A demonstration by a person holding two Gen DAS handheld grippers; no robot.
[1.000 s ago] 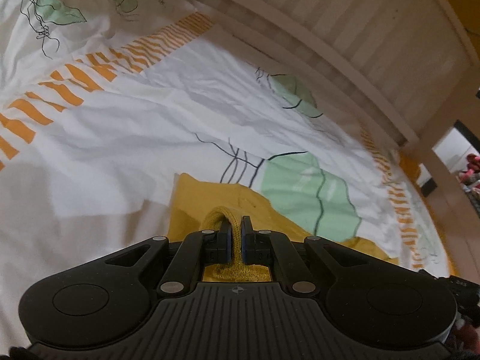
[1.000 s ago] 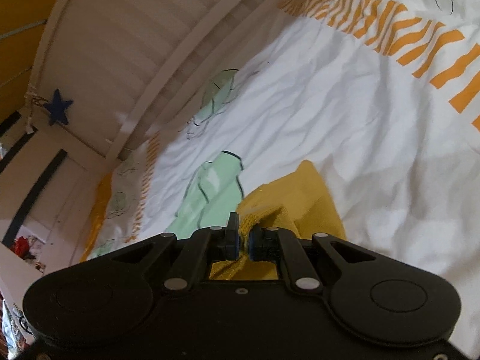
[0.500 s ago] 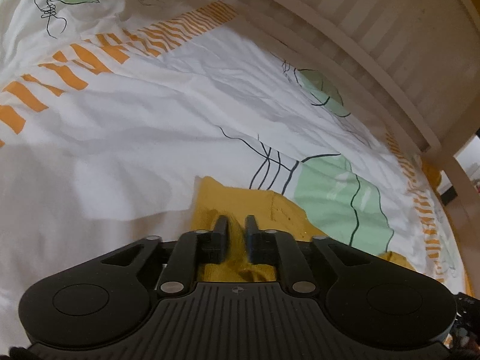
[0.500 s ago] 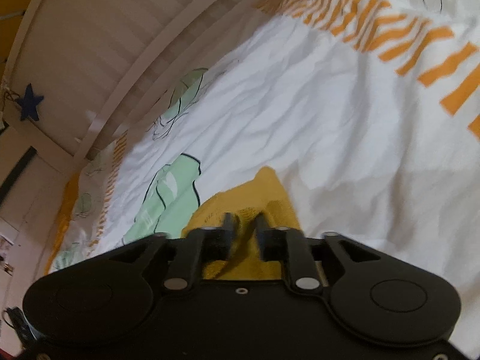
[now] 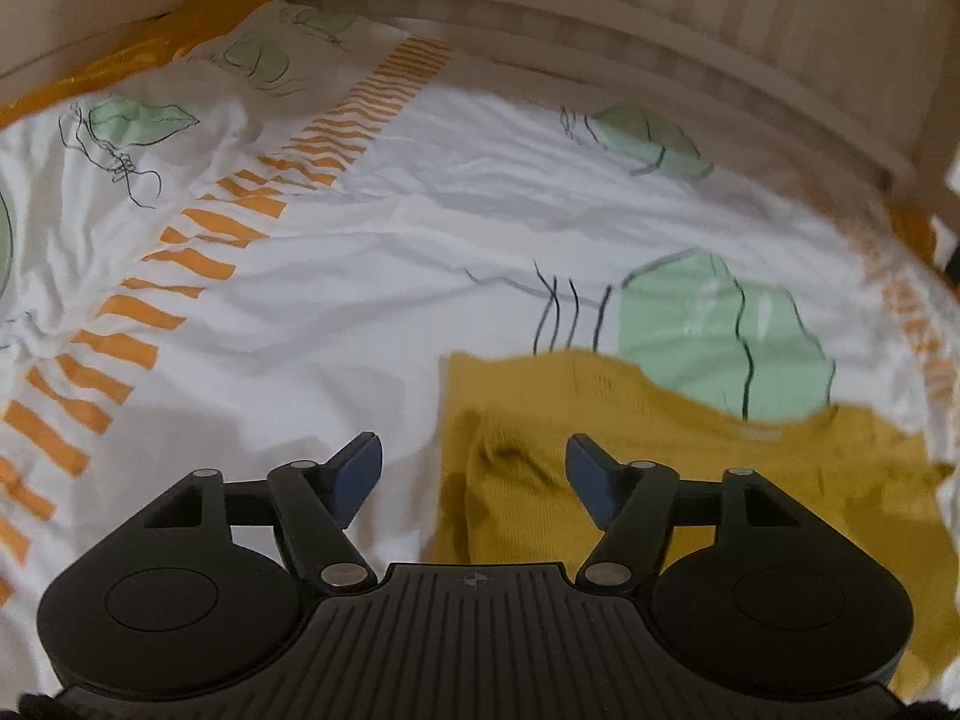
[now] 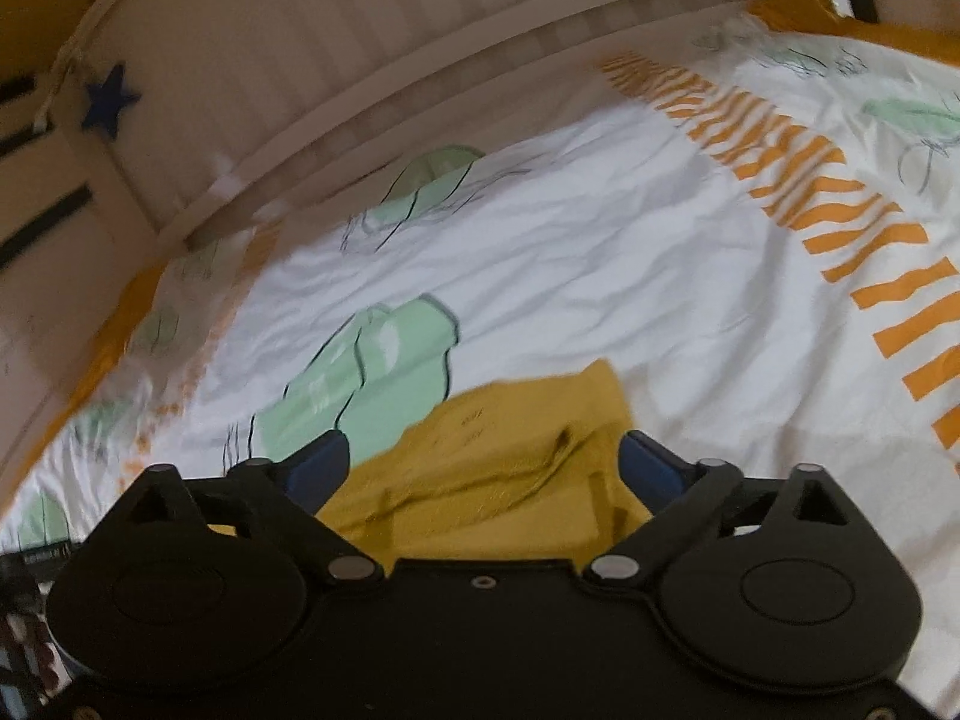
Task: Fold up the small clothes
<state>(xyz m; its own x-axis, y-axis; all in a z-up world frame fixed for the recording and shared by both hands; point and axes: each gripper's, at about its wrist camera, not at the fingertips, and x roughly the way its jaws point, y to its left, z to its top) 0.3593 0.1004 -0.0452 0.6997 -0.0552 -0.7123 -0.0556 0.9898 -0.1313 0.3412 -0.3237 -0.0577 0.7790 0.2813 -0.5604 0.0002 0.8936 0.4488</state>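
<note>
Left wrist view shows my left gripper (image 5: 474,468) freshly released, jaws just spread above the mustard garment (image 5: 660,480) lying on the patterned sheet (image 5: 360,312) toward four o'clock, its near edge hidden beneath me, while my right gripper (image 6: 483,462), likewise just opened, hovers over blurred folds

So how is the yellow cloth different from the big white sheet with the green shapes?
The mustard-yellow knitted garment is one plain colour; the white printed bed sheet has green shapes and orange stripes. The garment is small and partly folded over itself; the sheet spreads wide beneath it, across the whole bed. The garment's fabric looks ribbed, the sheet's smooth. Both are soft, wrinkled cloth.
</note>
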